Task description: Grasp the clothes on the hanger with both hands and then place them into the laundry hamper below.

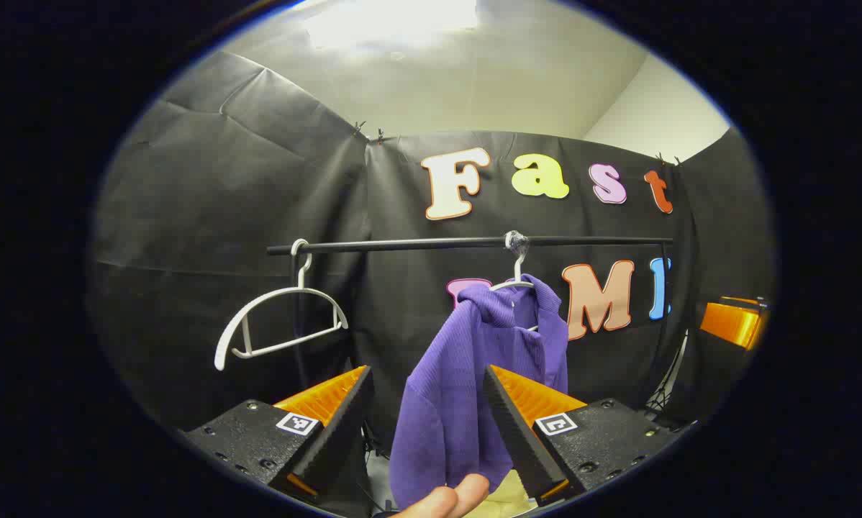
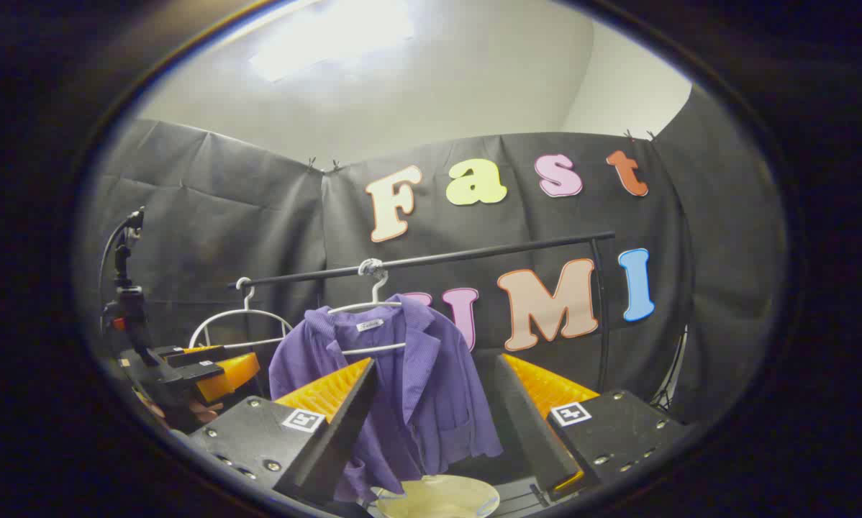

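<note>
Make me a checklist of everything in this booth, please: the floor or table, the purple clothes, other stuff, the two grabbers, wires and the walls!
Surface: nothing seen.
Job's things: purple shirt hangs on a white hanger on the black rail. A pale round rim, maybe the hamper, sits below it.
Clutter: empty white hanger further along the rail.
Grippers: left gripper open, fingers either side of the shirt, whether touching is unclear. Right gripper open, not gripping the shirt.
Cables: dark stand with a thin cable at the side in the right gripper view.
Surroundings: black cloth wall, pale ceiling.
</note>
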Demonstrator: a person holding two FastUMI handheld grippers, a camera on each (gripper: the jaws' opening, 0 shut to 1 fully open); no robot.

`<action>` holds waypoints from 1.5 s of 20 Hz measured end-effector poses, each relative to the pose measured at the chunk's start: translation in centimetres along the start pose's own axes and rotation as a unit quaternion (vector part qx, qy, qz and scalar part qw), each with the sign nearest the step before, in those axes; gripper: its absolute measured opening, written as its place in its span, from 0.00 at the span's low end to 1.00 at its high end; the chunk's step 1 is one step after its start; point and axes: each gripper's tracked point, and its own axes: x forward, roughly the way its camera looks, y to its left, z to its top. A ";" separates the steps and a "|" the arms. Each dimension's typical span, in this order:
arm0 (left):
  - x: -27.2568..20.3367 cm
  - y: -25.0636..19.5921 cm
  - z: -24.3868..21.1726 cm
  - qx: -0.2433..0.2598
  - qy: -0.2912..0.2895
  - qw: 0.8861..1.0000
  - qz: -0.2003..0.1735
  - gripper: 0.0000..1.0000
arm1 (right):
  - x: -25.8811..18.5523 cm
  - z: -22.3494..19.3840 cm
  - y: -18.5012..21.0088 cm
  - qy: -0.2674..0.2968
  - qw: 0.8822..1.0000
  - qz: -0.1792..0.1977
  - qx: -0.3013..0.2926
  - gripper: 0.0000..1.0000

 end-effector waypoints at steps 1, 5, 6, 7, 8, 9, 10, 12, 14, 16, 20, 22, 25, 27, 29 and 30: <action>-0.2 0.0 0.0 -0.001 -0.001 1.000 -0.003 0.89 | 0.1 0.0 0.3 -0.001 1.000 0.002 0.002 1.00; -0.5 -0.8 0.0 -0.008 -0.010 1.000 -0.019 0.89 | 0.5 -0.7 1.3 0.000 1.000 0.012 0.011 1.00; -0.5 -1.0 -0.5 -0.006 -0.006 1.000 -0.020 0.89 | 0.5 -0.9 1.4 0.000 1.000 0.015 0.010 0.98; -0.6 -1.3 -0.8 -0.002 -0.005 1.000 -0.023 0.89 | 0.6 -1.1 1.6 0.001 1.000 0.019 0.008 1.00; -0.9 -1.6 -0.9 0.002 -0.008 1.000 -0.025 0.89 | 0.6 -1.4 1.5 0.002 1.000 0.019 0.005 1.00; -0.8 -2.0 -1.0 0.008 -0.010 1.000 -0.026 0.89 | 0.8 -1.7 1.5 0.004 1.000 0.019 0.003 1.00; -0.8 -2.2 -1.3 0.011 -0.009 1.000 -0.025 0.89 | 0.8 -2.0 1.5 0.004 1.000 0.021 0.001 1.00; -0.8 -3.1 -1.9 0.013 -0.003 0.999 -0.030 0.89 | 0.6 -2.5 1.6 0.006 1.000 0.027 0.008 0.99; -0.7 -3.7 -2.2 0.014 -0.001 0.999 -0.032 0.89 | 0.3 -2.1 2.0 -0.005 0.999 0.035 0.014 0.98; -0.4 -3.9 -2.5 0.014 -0.003 0.999 -0.028 0.89 | 0.3 -1.8 1.7 -0.015 0.999 0.034 0.012 1.00; 0.6 -5.2 -3.6 0.025 -0.006 0.999 -0.027 0.89 | 1.4 -3.0 0.9 -0.013 0.999 0.028 0.009 1.00; 1.5 -5.4 -4.4 0.024 -0.001 0.999 -0.021 0.89 | 2.1 -3.9 0.3 -0.004 1.000 0.027 -0.001 0.98; 2.4 -6.8 -5.9 0.017 0.011 1.000 -0.021 0.89 | 3.5 -5.4 -0.9 0.003 1.000 0.014 -0.018 0.98; 3.4 -7.7 -7.2 0.022 0.022 0.999 -0.023 0.89 | 4.5 -6.9 -1.5 0.016 1.000 0.012 -0.022 0.98; 4.3 -8.5 -8.1 0.028 0.026 0.999 -0.020 0.90 | 5.6 -7.9 -1.6 0.027 0.999 0.021 -0.023 0.98; 4.8 -8.7 -8.2 0.031 0.027 0.999 -0.013 0.94 | 6.0 -8.1 -1.8 0.028 0.999 0.025 -0.021 0.98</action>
